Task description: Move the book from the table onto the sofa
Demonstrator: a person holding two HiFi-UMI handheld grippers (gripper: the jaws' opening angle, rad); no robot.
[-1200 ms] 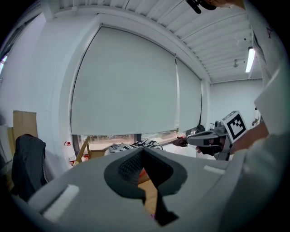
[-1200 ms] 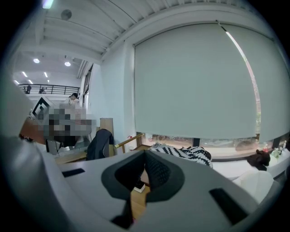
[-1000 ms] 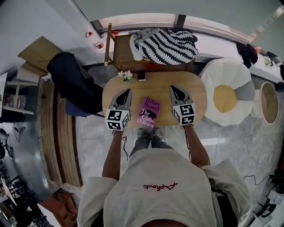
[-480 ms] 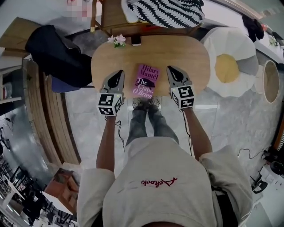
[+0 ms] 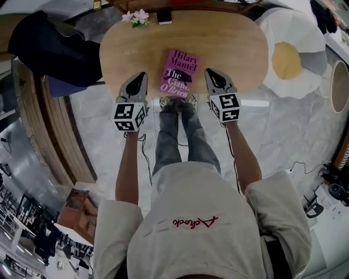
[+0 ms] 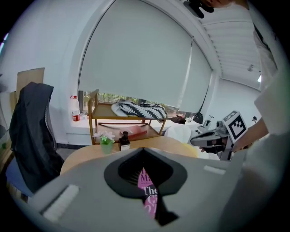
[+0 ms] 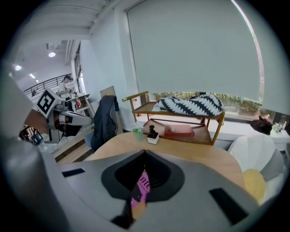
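Note:
A magenta book (image 5: 179,72) lies flat near the front edge of the oval wooden table (image 5: 229,38). My left gripper (image 5: 140,77) hovers over the table edge just left of the book, shut and empty. My right gripper (image 5: 210,74) hovers just right of it, also shut and empty. Neither touches the book. In the left gripper view the book (image 6: 147,190) shows through the gap under the closed left gripper (image 6: 144,152). The right gripper view shows a slice of the book (image 7: 141,183) below the closed right gripper (image 7: 144,154). A wooden bench (image 6: 129,118) with a striped cushion (image 6: 138,108) stands behind the table.
A small potted flower (image 5: 135,16) and a dark bottle (image 5: 164,16) stand at the table's far edge. A chair with a black jacket (image 5: 46,46) is at the left. An egg-shaped cushion (image 5: 289,60) lies on the floor at the right. The person's legs (image 5: 177,131) stand at the table's front.
Both grippers have come down and back toward the table's front edge, staying on either side of the book. The book has not moved. Both jaws stayed shut.

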